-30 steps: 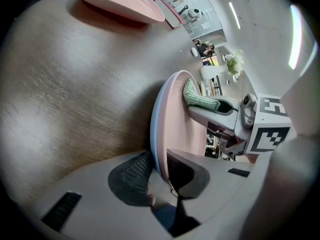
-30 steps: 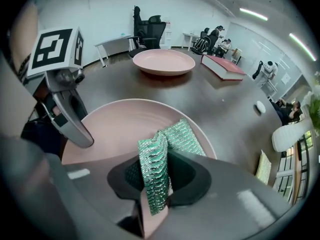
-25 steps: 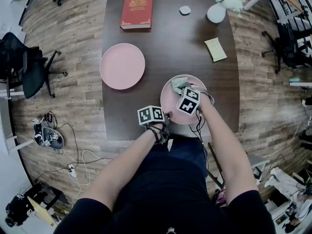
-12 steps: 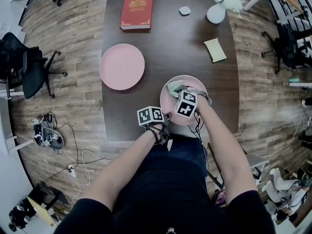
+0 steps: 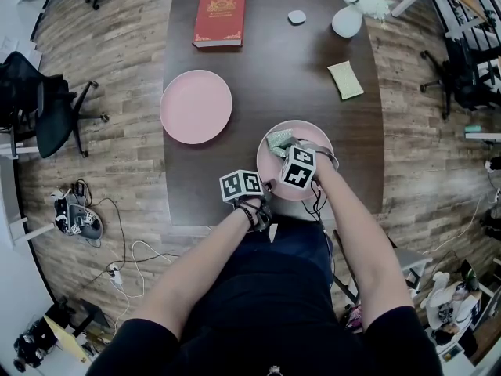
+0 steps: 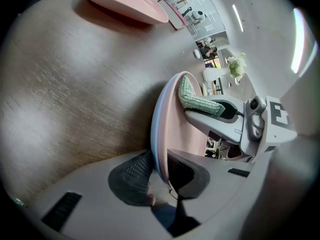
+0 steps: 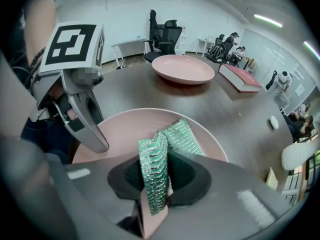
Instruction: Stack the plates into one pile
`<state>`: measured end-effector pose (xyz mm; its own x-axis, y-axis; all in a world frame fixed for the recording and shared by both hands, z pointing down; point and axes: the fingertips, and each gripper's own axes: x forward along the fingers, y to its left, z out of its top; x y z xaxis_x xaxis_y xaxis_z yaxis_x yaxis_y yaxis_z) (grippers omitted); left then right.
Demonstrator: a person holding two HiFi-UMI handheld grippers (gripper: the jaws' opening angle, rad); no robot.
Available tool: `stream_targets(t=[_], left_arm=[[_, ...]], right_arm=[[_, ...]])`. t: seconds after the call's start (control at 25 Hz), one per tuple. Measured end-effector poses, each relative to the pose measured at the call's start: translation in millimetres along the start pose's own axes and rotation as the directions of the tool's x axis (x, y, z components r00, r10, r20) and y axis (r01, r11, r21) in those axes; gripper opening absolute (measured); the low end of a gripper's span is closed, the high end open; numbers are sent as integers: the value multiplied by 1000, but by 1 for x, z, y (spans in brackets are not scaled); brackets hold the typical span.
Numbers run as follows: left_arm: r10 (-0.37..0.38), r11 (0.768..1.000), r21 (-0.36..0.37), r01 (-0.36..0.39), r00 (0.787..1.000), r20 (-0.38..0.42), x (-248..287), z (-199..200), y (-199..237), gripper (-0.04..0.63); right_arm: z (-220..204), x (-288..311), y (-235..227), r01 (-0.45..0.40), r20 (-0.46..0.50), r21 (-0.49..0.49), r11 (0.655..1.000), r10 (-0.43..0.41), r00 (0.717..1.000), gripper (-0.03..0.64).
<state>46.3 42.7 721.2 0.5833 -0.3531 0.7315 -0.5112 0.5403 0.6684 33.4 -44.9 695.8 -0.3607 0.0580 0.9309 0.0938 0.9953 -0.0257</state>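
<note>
On the dark brown wooden table [image 5: 274, 77], close to its near edge, there is a pink plate [image 5: 313, 133], and the left gripper [image 6: 159, 171] has its jaws closed on the rim of this plate, one pad on each side of the rim. Over the same plate the right gripper [image 7: 157, 176] is clamped on a green scrubbing cloth [image 7: 170, 144], which stands folded between its pads. A second pink plate [image 5: 196, 106] lies well apart, near the left edge of the table. At the far end are a red book [image 5: 221, 14], a white vase [image 5: 347, 19] with pale flowers and a small white object [image 5: 297, 16]; a yellowish pad [image 5: 345, 79] lies toward the right edge. The floor [image 5: 117, 155] is of wood planks, with a black office chair [image 5: 39, 104] on the left and cables [image 5: 125, 257] lying loose.
</note>
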Motion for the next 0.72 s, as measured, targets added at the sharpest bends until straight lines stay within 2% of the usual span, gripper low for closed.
stream_targets(t=[0.72], left_arm=[[3, 1000, -10, -3, 1000, 11, 0, 1, 0, 63]], right_arm=[[-11, -1, -25, 82, -35, 84, 993, -79, 996, 84]])
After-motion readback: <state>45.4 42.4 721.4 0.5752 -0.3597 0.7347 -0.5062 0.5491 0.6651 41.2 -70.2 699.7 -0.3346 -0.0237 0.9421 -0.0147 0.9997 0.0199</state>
